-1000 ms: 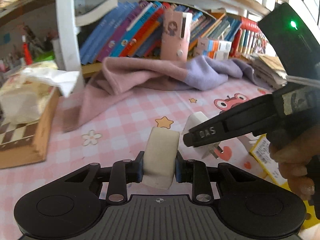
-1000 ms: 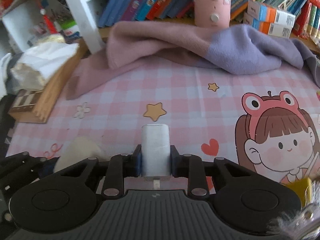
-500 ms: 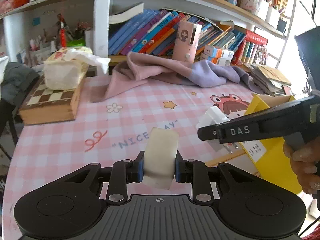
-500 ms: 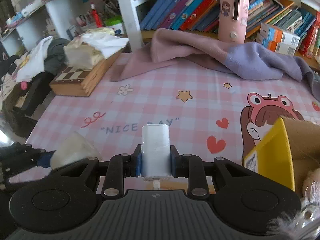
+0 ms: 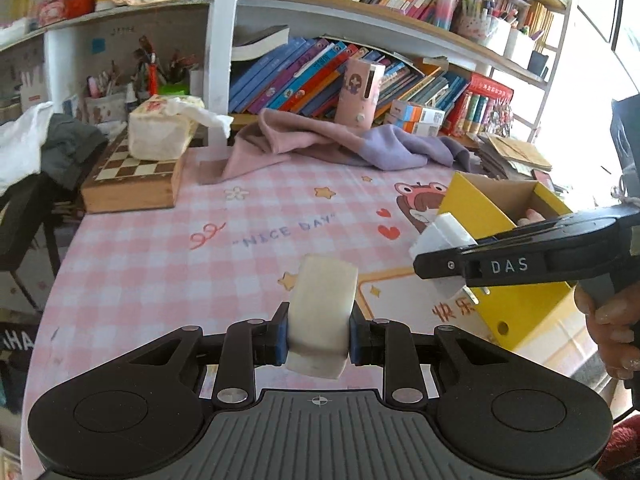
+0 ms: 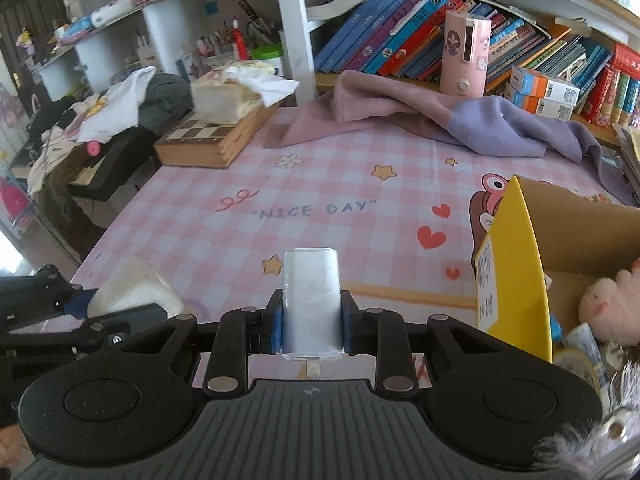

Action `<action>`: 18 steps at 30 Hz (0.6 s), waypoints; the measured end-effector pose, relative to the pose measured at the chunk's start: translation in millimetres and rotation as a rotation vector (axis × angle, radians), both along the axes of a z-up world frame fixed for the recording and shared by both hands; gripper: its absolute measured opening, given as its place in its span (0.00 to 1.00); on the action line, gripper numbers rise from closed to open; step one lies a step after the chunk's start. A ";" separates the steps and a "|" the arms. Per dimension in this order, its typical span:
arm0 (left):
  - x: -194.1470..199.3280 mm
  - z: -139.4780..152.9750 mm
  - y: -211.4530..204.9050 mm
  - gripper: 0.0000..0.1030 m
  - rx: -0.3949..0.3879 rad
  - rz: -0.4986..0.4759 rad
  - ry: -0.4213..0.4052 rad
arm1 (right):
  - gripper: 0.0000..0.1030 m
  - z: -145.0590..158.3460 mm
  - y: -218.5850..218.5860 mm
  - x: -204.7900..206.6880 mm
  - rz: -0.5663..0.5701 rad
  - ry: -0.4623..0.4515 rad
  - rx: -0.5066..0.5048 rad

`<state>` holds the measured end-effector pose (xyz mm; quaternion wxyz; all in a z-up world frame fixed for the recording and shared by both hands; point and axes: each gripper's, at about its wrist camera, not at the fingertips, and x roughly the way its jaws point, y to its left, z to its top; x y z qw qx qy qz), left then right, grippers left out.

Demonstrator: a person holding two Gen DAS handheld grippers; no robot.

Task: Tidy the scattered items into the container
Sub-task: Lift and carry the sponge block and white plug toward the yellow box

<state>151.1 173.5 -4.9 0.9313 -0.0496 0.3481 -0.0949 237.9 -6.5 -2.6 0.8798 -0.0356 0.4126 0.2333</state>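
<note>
Jaws clamp cream block (image 5: 322, 312) (left) and white charger (image 6: 311, 304) (right) beside yellow box (image 6: 510, 276).

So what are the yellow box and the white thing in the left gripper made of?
Yellow box: looks like cardboard, with a smooth yellow outside and a plain brown inside showing at the walls. White roll in the left gripper: matte and cream-white, perhaps tape; hard to tell.
</note>
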 end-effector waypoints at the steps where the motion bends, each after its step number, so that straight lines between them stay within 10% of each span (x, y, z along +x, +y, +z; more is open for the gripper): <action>1: -6.0 1.1 0.8 0.25 -0.006 0.003 0.000 | 0.24 1.1 -0.3 -7.0 0.002 0.001 0.003; 18: -106.4 6.9 11.2 0.25 -0.165 0.048 -0.004 | 0.24 12.6 6.0 -123.6 0.039 -0.015 0.046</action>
